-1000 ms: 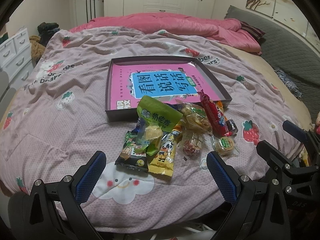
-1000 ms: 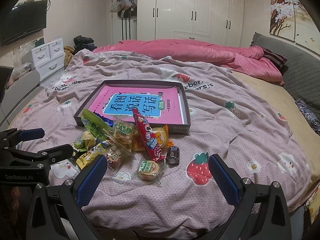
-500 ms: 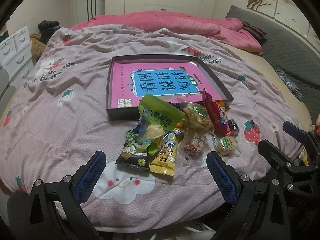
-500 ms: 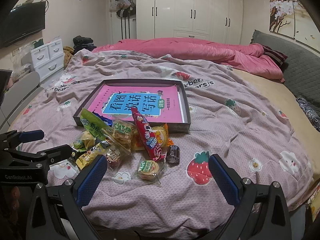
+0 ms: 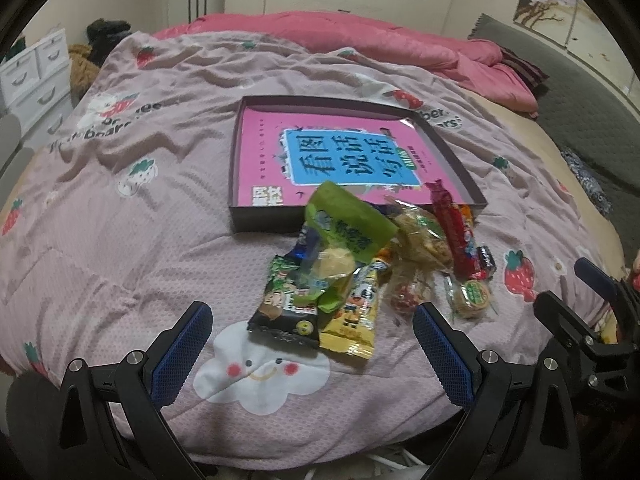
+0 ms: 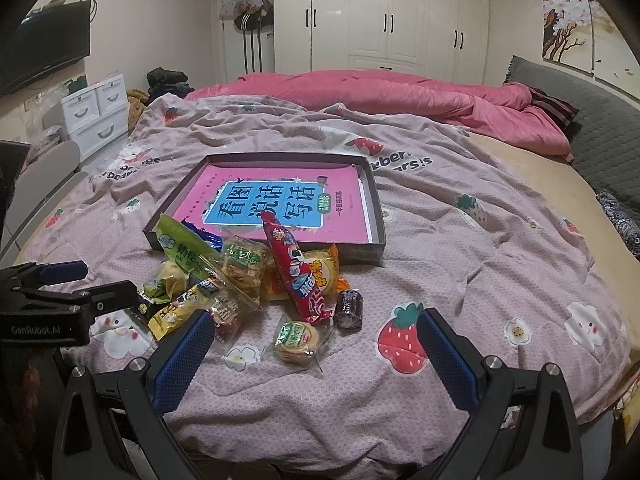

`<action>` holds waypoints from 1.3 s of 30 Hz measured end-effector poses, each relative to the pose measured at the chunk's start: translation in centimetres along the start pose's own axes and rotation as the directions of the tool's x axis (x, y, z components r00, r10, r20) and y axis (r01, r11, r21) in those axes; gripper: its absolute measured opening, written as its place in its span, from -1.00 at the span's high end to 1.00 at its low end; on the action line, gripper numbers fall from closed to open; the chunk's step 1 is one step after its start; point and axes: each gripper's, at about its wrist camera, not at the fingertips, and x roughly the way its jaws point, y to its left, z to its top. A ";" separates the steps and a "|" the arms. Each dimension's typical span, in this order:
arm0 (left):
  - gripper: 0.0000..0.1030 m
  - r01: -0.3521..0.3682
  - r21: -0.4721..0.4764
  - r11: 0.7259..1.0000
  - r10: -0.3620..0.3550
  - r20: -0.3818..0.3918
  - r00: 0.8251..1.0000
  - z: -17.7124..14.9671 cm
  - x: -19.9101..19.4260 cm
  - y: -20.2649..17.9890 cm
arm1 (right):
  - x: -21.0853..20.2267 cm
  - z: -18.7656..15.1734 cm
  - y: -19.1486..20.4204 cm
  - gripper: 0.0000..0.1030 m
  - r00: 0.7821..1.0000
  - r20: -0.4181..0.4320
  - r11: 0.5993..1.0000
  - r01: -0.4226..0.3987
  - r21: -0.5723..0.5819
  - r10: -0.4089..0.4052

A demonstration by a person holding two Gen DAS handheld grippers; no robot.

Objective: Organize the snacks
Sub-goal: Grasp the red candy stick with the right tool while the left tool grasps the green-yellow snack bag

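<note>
The left claw (image 5: 312, 344) is held wide open and empty, just short of the black snack packet (image 5: 286, 308) and yellow packet (image 5: 354, 314), which lie between its blue pads. The right claw (image 6: 314, 350) is likewise spread wide and empty, with the round cake packet (image 6: 297, 337) lying between its fingers. Beyond, the remaining snacks are heaped on the bed quilt (image 6: 460, 248), the red packet (image 6: 294, 268) and green packet (image 5: 348, 220) leaning on the near wall of the shallow box (image 5: 236, 184), in which a pink book (image 6: 280, 204) is laid.
</note>
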 end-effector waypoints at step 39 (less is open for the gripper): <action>-0.48 0.002 0.116 0.993 0.009 -0.100 0.995 2.2 7.1 -0.9 | 10.8 2.5 1.5 0.03 0.998 -0.053 0.975 -0.040 -0.220 0.029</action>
